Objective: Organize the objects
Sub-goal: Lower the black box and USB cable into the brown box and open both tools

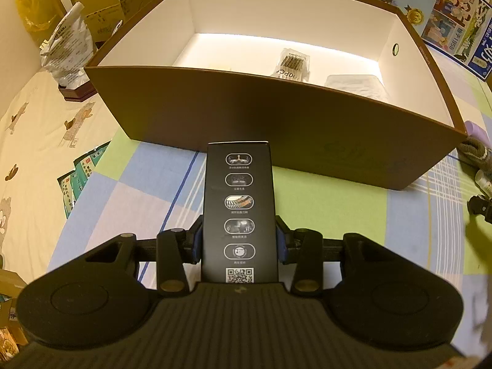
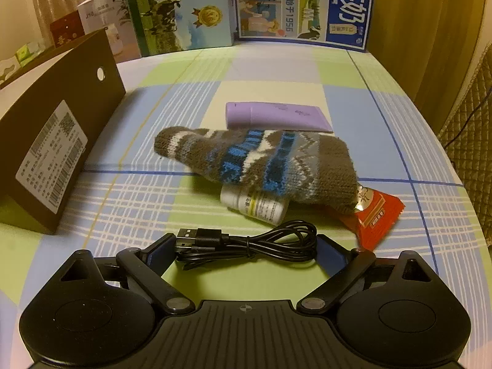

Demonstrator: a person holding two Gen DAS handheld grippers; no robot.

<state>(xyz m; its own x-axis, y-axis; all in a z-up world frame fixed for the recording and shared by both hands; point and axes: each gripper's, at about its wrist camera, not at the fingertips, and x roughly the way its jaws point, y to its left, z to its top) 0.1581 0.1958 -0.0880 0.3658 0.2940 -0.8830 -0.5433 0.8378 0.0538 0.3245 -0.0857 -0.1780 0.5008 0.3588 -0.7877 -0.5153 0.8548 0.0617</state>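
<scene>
— Fingers of your left gripper (image 1: 240, 241) clench the black carton (image 1: 239, 209), short of the brown box (image 1: 276, 129) on the bed.
— Left to do?
— Right gripper (image 2: 246, 250) gapes around the cable (image 2: 249, 244); sock (image 2: 261, 166), tube (image 2: 276, 117), bottle (image 2: 255, 206) and red sachet (image 2: 376, 215) lie beyond it.

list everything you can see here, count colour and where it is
storage box: 1, brown outside, white inside, on the checked cloth
clear packets: 2, transparent, on the box floor
black carton: 1, black with white icons, clamped in the left tongs before the box
knit sock: 1, grey, blue and white, on the cloth right of the box
tube: 1, lilac, behind the sock
small bottle: 1, white, partly under the sock
sachet: 1, red, by the sock's right end
usb cable: 1, black, coiled between the right tongs
left tongs: shut on the carton
right tongs: open around the cable
</scene>
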